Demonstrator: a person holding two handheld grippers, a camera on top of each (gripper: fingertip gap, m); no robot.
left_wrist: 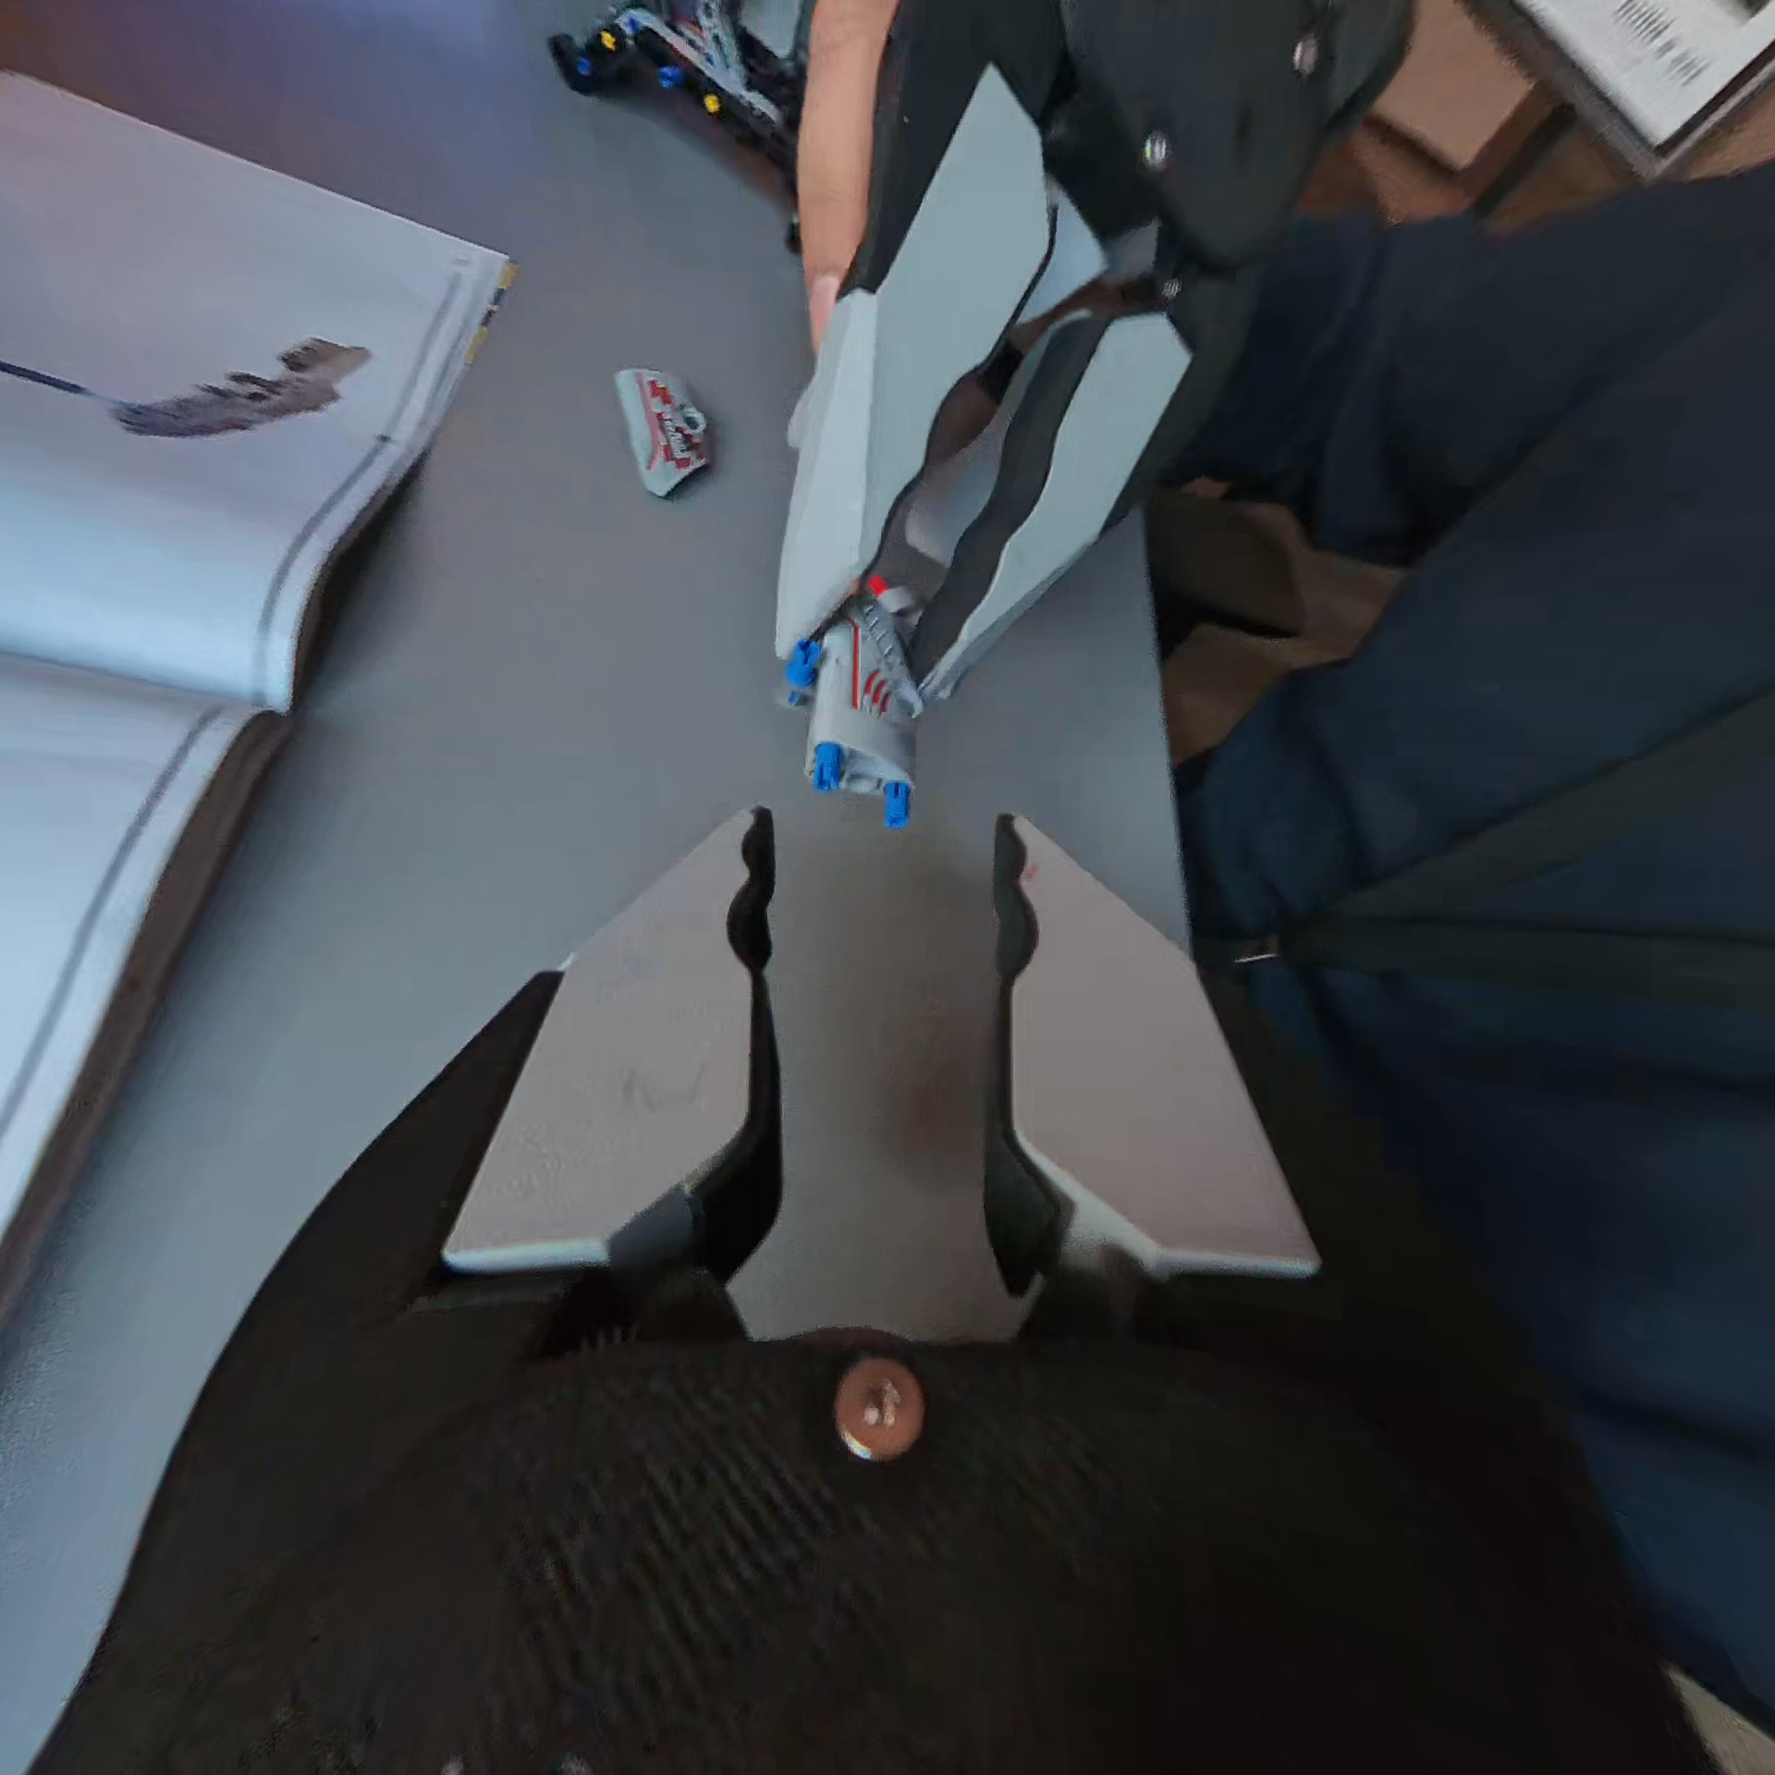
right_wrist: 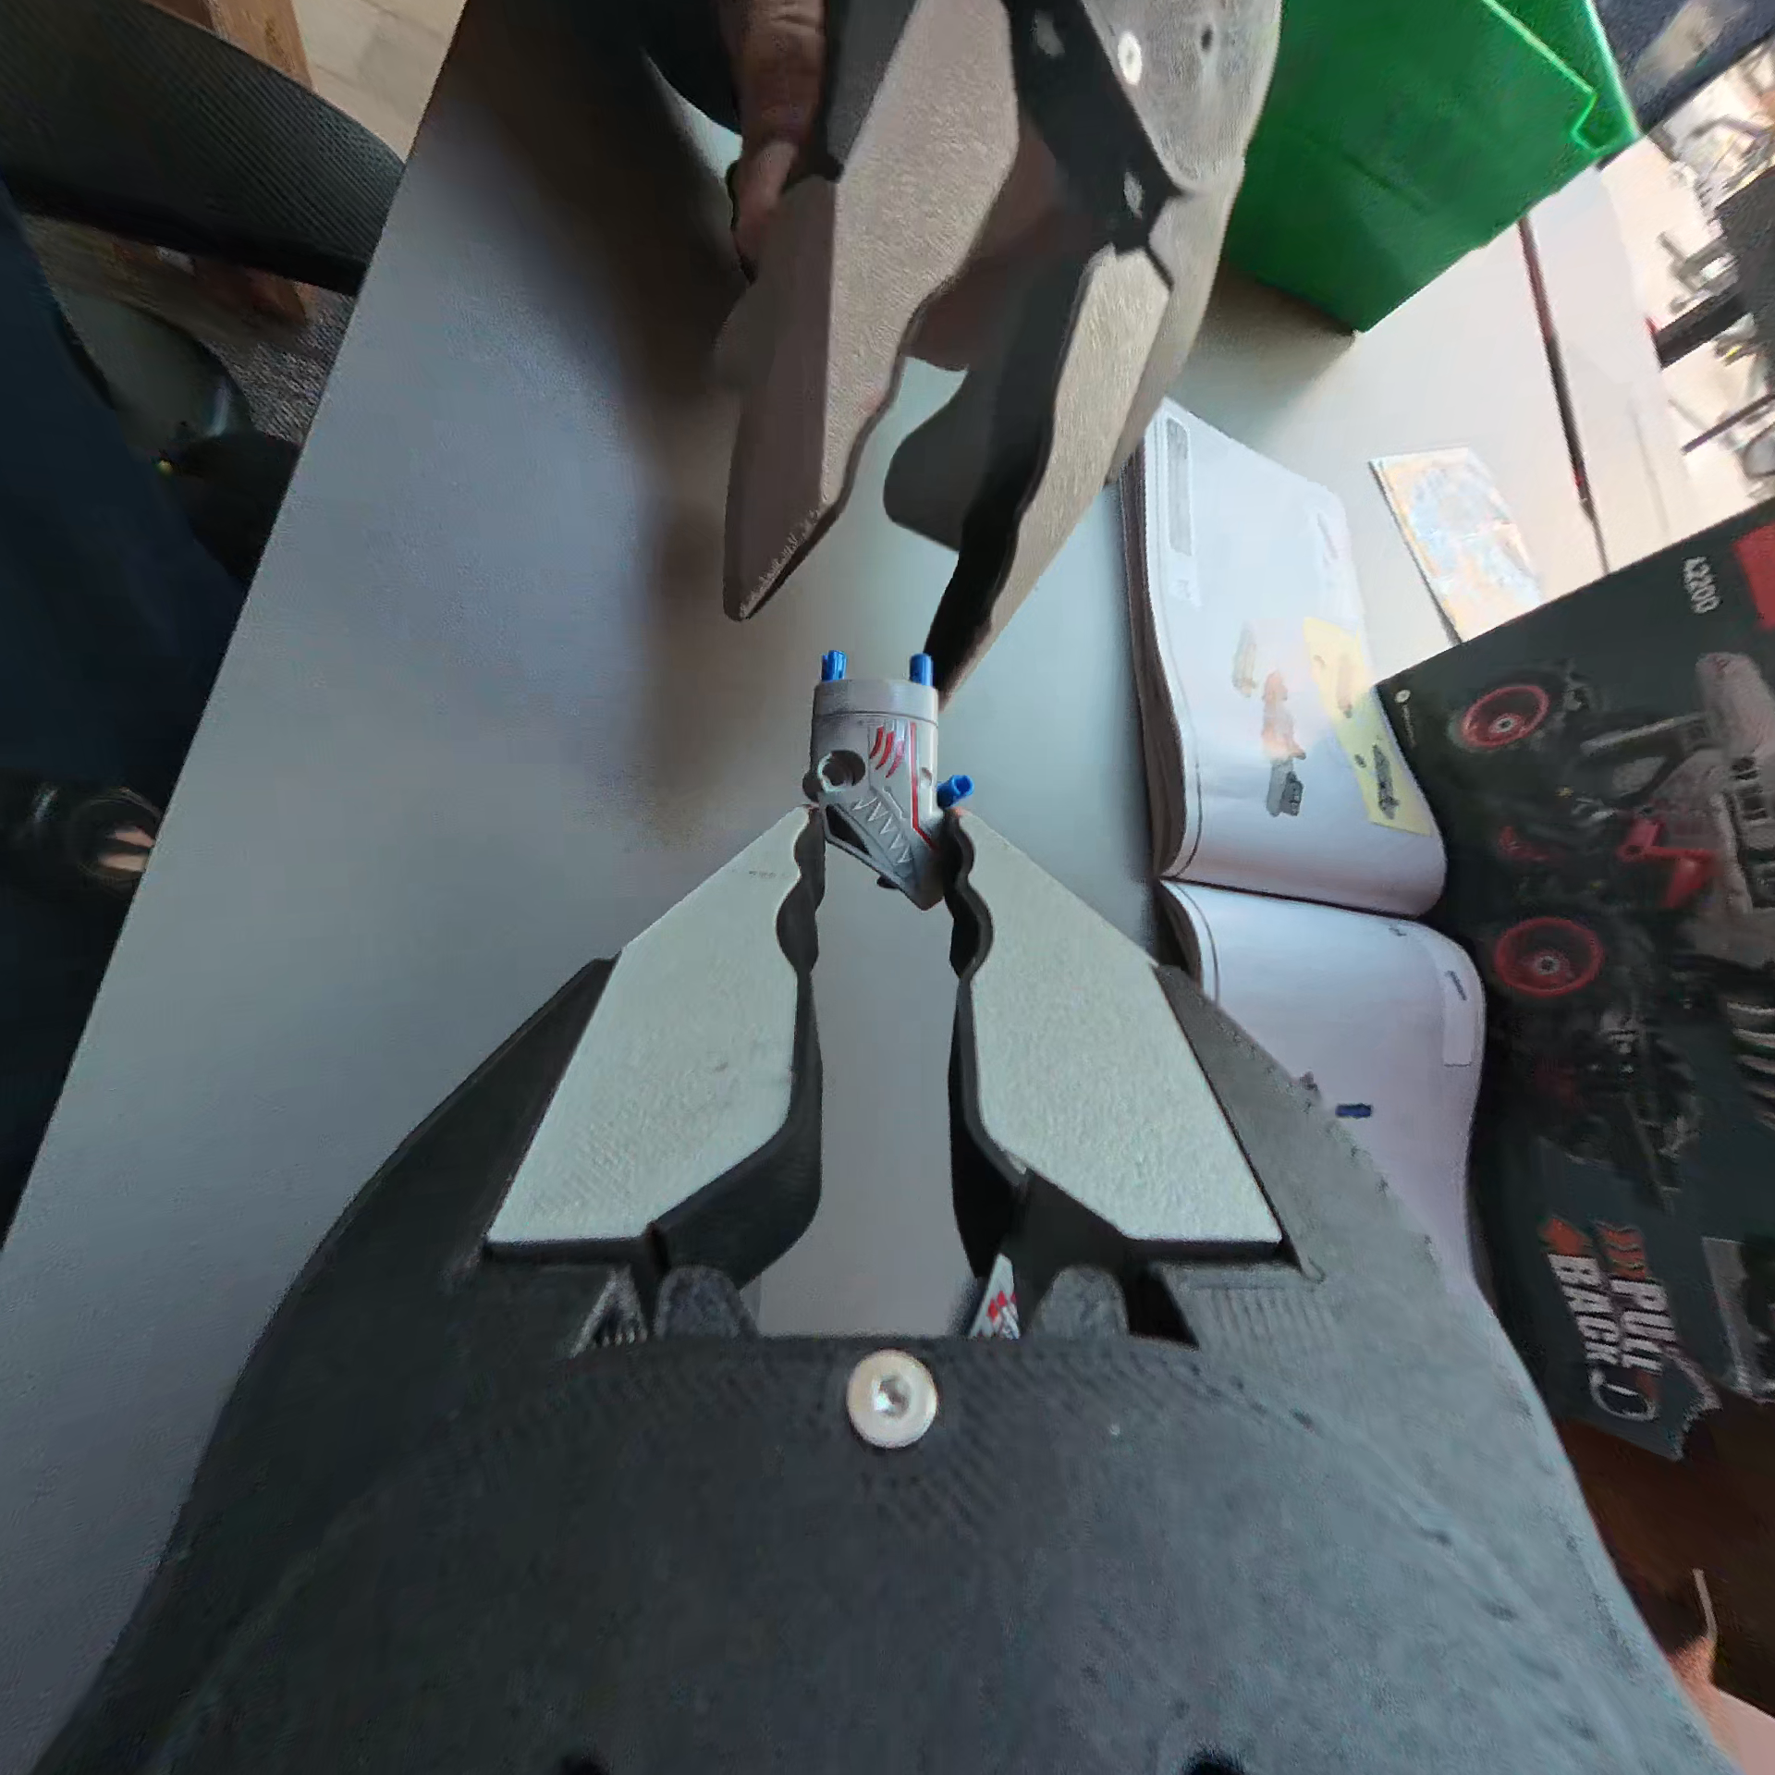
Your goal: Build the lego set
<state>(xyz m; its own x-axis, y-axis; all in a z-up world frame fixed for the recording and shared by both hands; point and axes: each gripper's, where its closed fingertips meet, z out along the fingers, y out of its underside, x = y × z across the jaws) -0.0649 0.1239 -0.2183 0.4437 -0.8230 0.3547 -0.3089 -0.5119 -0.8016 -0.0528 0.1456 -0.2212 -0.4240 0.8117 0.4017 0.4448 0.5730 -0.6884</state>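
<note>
My right gripper (right_wrist: pixel 881 816) is shut on a grey Lego panel piece (right_wrist: pixel 874 768) with red claw marks, a printed tooth pattern and three blue pins, and holds it above the grey table (right_wrist: pixel 480 672). In the left wrist view the same piece (left_wrist: pixel 860 716) sticks out of the right gripper (left_wrist: pixel 864 672), its pins pointing at my left gripper (left_wrist: pixel 882 824). The left gripper is open and empty, just short of the piece. In the right wrist view it (right_wrist: pixel 850 629) comes in from above, jaws apart, one fingertip (right_wrist: pixel 946 663) next to a blue pin.
A second grey panel with red stickers (left_wrist: pixel 663 432) lies on the table. An open instruction booklet (left_wrist: pixel 192 432) lies at the left, also shown in the right wrist view (right_wrist: pixel 1249 672). A partly built model (left_wrist: pixel 672 58), the Lego box (right_wrist: pixel 1633 960), a green bin (right_wrist: pixel 1393 144). My left and right fingertips are right by each other. The partly built model (left_wrist: pixel 672 58) sits 30 cm or so from the ends of my right fingers.
</note>
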